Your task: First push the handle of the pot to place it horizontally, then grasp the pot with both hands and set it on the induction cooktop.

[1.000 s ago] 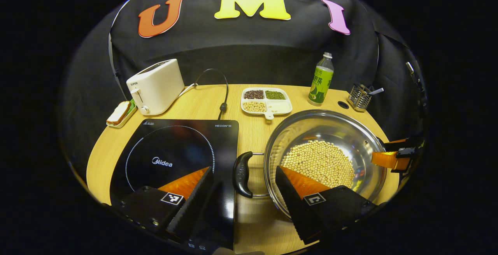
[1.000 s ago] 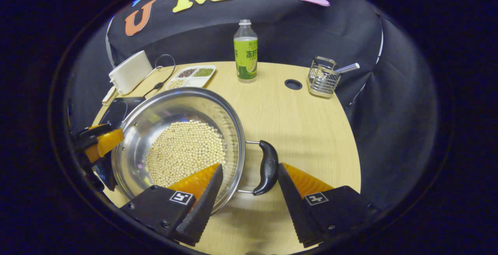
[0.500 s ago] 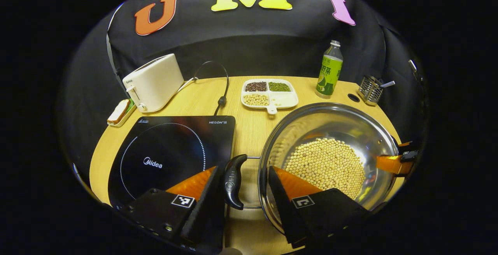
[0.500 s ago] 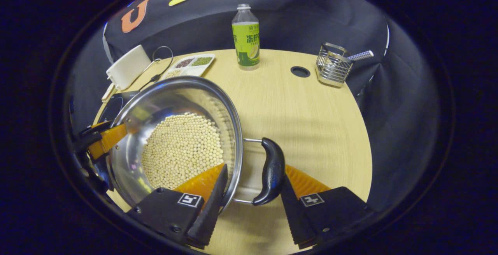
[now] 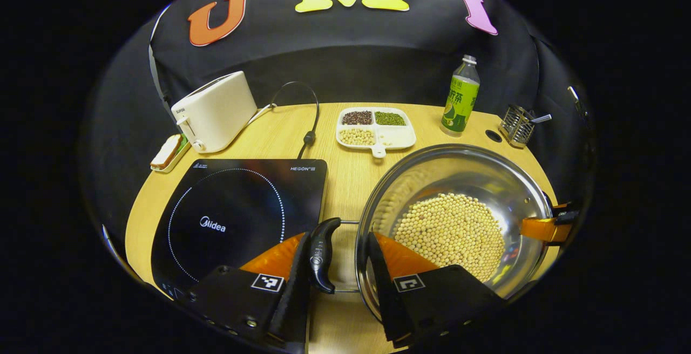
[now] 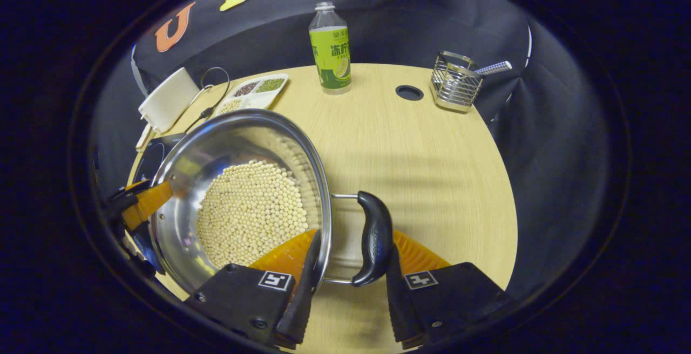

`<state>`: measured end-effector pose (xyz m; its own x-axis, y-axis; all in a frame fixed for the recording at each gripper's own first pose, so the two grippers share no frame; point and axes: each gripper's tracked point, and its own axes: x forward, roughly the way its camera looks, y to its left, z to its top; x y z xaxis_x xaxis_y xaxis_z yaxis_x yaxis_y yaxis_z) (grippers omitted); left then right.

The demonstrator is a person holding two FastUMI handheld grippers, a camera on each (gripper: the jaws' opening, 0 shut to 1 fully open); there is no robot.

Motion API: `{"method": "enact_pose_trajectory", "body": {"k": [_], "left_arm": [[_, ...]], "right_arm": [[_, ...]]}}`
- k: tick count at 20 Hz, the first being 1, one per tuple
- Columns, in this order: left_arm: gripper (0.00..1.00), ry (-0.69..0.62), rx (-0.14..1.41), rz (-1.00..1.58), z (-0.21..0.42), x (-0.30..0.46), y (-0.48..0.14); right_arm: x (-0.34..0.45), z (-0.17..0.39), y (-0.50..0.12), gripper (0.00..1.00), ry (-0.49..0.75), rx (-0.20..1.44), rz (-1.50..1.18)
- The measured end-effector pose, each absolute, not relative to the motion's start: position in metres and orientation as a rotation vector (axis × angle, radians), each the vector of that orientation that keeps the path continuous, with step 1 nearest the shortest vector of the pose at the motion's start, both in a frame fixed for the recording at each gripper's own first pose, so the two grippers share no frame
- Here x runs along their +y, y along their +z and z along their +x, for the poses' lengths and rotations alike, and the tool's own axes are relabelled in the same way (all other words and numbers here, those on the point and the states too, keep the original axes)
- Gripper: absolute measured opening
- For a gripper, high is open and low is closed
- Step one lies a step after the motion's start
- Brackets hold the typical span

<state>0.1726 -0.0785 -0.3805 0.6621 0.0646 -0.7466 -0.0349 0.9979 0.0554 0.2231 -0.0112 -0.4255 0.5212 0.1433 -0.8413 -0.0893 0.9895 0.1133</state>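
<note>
A steel pot (image 5: 459, 173) holding soybeans (image 5: 451, 230) stands on the wooden table, right of the black induction cooktop (image 5: 237, 213). Its two black handles lie level, one on each side. My left gripper (image 5: 338, 240) is shut across the near handle (image 5: 323, 254) and the pot wall, one finger outside the handle, the other inside the rim. In the right gripper view, my right gripper (image 6: 353, 240) clamps the opposite handle (image 6: 372, 235) and the wall of the pot (image 6: 232, 138) the same way. Each gripper appears at the pot's far side in the other view.
Along the back of the table (image 5: 351, 181) stand a white toaster (image 5: 216, 111), a divided dish of beans (image 5: 376, 130), a green bottle (image 5: 460, 97) and a wire rack (image 5: 517, 124). A small plate with food (image 5: 166, 151) lies left of the toaster. The cooktop's cord runs behind it.
Both grippers have slid forward over the pot's handles and their fingers have drawn in from wide open to clamped on handle and rim. The pot stays on the table.
</note>
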Motion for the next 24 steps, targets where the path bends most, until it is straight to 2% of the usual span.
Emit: {"method": "enact_pose_trajectory", "body": {"k": [1, 9, 17, 24], "left_arm": [[0.58, 0.056, 0.848, 0.03, 0.171, -0.078, -0.377], [0.58, -0.008, 0.766, 0.04, 0.16, -0.053, -0.329], [0.58, -0.012, 0.724, 0.064, 0.148, 0.027, -0.295], [0.57, 0.023, 0.729, 0.059, 0.143, 0.103, -0.292]], "right_arm": [[-0.009, 0.221, -0.423, 0.59, 0.14, 1.009, 0.072], [0.015, 0.185, -0.369, 0.58, 0.088, 0.924, 0.1], [0.098, 0.165, -0.339, 0.58, 0.093, 0.89, 0.118], [0.176, 0.164, -0.333, 0.58, 0.121, 0.899, 0.118]]}}
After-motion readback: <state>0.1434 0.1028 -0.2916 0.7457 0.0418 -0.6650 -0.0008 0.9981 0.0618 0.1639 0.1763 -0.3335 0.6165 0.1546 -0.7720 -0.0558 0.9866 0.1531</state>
